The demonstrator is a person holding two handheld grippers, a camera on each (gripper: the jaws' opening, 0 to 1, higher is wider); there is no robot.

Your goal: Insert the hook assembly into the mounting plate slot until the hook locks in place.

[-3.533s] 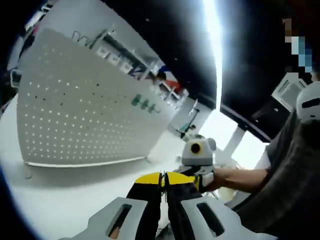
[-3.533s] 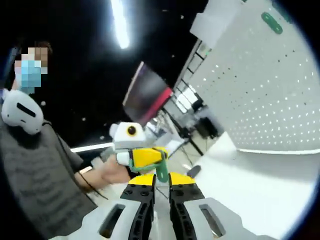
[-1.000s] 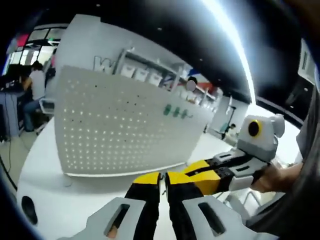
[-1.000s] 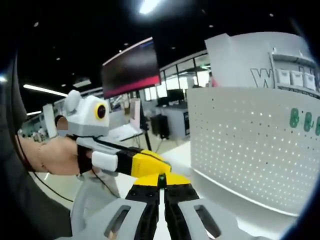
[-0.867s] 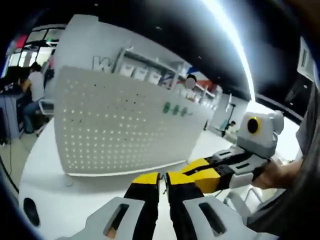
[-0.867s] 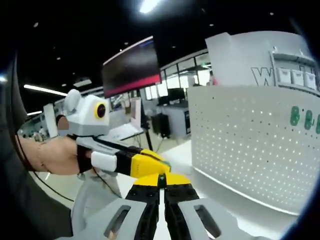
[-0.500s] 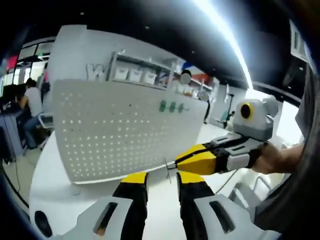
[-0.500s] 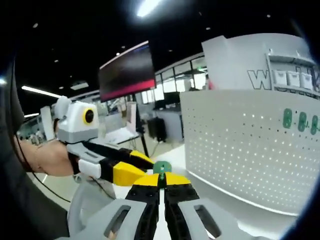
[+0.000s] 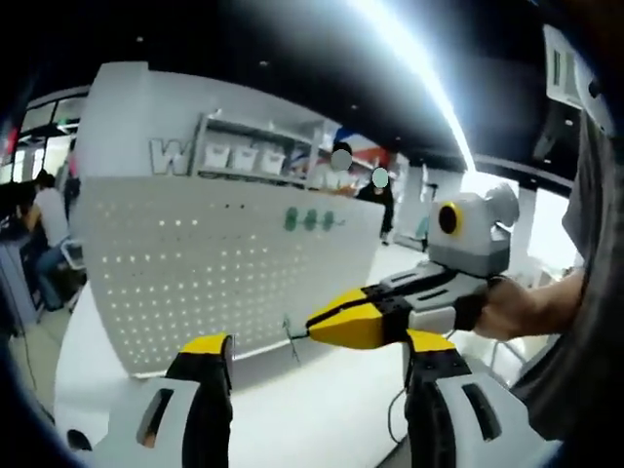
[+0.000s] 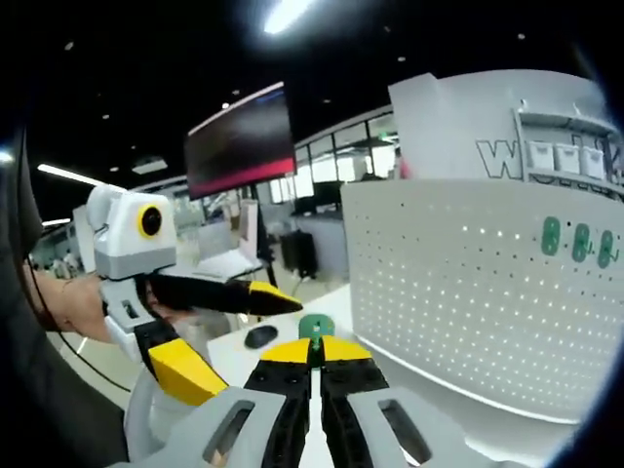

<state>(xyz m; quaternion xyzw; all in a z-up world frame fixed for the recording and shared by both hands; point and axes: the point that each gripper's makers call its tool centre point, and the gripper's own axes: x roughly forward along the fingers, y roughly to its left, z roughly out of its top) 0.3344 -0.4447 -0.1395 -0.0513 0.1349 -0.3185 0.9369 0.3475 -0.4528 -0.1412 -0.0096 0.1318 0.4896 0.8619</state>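
Left claw (image 9: 317, 356) is seen spread wide with nothing between its yellow tips, while the right claw (image 10: 315, 353) is clamped on the green hook assembly (image 10: 315, 328), whose green cap is poking up at 12 o'clock from the closed tips. In the left gripper view, the hook's thin wire (image 9: 290, 331) is seen at the right claw's tip, near the white perforated mounting plate (image 9: 195, 268) standing on the white worktop (image 9: 322, 414). Three green hooks (image 10: 578, 241) are already hung on the plate, up around 2 o'clock in the right gripper view.

A seated person (image 9: 44, 219) was at nine o'clock in the left gripper view; a wall shelf of small white boxes (image 9: 234, 156) ran at eleven o'clock; in the right gripper view a dark hanging screen (image 10: 239, 141) sat at eleven o'clock, a ceiling light (image 10: 283, 14) at twelve.
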